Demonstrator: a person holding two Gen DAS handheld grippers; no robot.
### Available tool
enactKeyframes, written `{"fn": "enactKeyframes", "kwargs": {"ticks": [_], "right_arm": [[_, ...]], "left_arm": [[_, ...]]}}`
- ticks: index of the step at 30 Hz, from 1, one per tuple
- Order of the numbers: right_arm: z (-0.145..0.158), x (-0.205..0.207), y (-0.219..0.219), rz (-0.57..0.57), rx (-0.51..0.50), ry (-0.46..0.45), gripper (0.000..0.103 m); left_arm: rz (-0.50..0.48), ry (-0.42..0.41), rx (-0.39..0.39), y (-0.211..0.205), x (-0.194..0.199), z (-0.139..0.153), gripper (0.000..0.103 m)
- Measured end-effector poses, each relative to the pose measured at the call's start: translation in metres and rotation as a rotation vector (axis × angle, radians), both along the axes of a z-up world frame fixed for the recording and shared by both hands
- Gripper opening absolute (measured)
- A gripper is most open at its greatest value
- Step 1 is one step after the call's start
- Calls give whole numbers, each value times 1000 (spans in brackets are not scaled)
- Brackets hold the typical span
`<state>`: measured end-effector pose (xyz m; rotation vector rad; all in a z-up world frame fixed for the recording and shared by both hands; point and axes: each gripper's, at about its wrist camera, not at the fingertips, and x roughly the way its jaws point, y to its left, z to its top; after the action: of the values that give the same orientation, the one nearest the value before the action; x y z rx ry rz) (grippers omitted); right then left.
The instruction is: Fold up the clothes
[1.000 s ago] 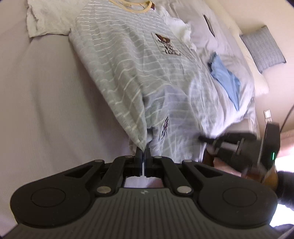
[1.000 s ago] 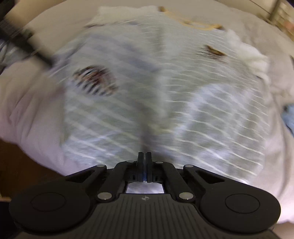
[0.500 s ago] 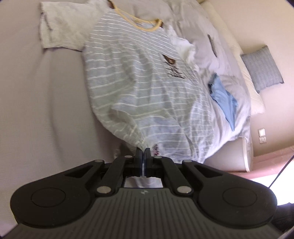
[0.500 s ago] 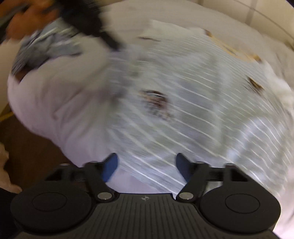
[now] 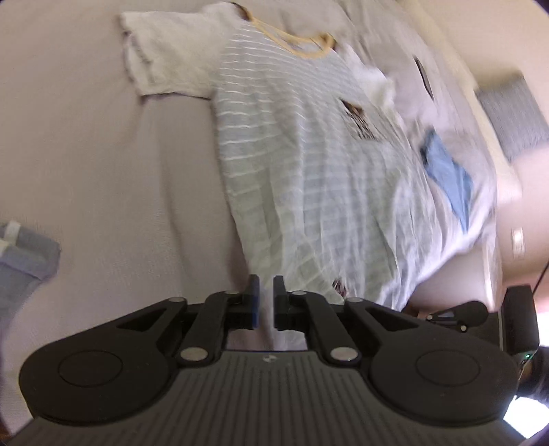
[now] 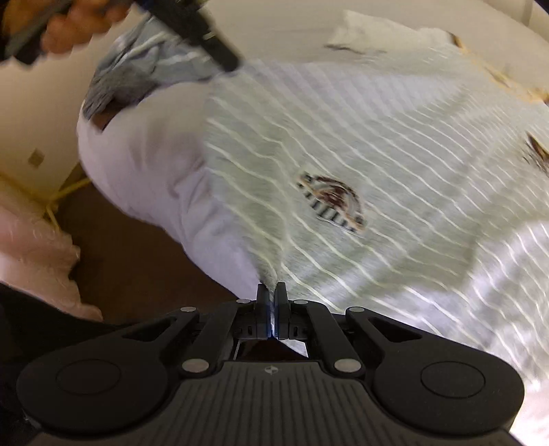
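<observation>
A grey T-shirt (image 5: pixel 308 171) with thin white stripes, a yellow collar and white sleeves lies spread on the bed, collar at the far end. In the left wrist view my left gripper (image 5: pixel 266 284) is at the shirt's near hem. Its jaws are opening, and the pads do not press on the cloth. In the right wrist view my right gripper (image 6: pixel 271 291) is shut on a pinched corner of the T-shirt (image 6: pixel 377 137) hem at the bed's edge. The left gripper (image 6: pixel 219 51) shows blurred at the top left, held by a hand (image 6: pixel 68 24).
The pale bed sheet (image 5: pixel 103 171) stretches to the left of the shirt. A blue cloth (image 5: pixel 449 178) and a grey pillow (image 5: pixel 511 116) lie to the right. A grey-blue garment (image 5: pixel 24 260) sits at the left edge. Brown floor (image 6: pixel 137 257) lies below the bed corner.
My left gripper drew back and parted its jaws off the hem it held. My right gripper opened, then shut on the hem corner. The shirt now lies flatter and more spread.
</observation>
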<state>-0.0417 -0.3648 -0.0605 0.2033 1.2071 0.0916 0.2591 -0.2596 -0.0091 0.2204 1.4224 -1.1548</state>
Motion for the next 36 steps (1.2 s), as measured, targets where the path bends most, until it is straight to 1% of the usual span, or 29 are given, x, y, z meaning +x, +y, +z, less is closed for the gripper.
{"fn": "enactKeyframes", "kwargs": {"ticks": [1,3,4,6,8,9,11,12,13,15,16,18,21,23,26,29,31,33,36], "right_arm": [[-2,-1,-9,-45,-2,8,6],[-6,-2,-20,-105,-8,18,24],[-8,-2,-24,-129,-12,22,30],[-12,-3,-31,-168,-17,29,35],[-13,-2,-30,-177,-20,34,39],[-14,-3,-28,-180,-19,37,43],[-15,-8,-22,-183,-14,42,45],[-15,-10,-20,-188,-13,45,45],[-13,-12,-18,-196,-14,50,45],[-10,-15,-15,-212,-17,59,45],[-9,-18,-16,-221,-21,62,45],[-3,-24,-23,-257,-39,62,46],[4,-38,-41,-338,-65,68,51],[6,-50,-58,-416,-85,79,52],[8,-72,-86,-545,-128,85,52],[11,-100,-115,-656,-183,68,56],[11,-118,-133,-714,-202,44,63],[8,-133,-152,-747,-200,18,63],[-5,-149,-187,-775,-163,-29,63]], "left_arm": [[17,8,2,2,-1,-7,27],[22,23,1,7,-10,-22,30],[17,33,4,10,-16,-29,31],[6,48,14,16,-26,-42,31],[7,67,34,22,-34,-56,32],[8,78,39,23,-39,-61,32],[9,101,44,21,-49,-71,28],[2,114,45,19,-54,-75,20],[-26,124,48,16,-59,-75,0],[-108,138,59,11,-70,-72,1],[-138,131,70,11,-72,-70,1],[-181,98,99,12,-71,-65,1],[-164,68,129,16,-57,-61,3],[-180,5,158,15,-51,-58,6],[-212,-88,184,11,-43,-48,6],[-272,-209,165,4,-45,-29,6],[-320,-284,136,-8,-54,-15,7],[-357,-321,95,-28,-72,-5,8],[-424,-341,42,-70,-112,3,18]]}}
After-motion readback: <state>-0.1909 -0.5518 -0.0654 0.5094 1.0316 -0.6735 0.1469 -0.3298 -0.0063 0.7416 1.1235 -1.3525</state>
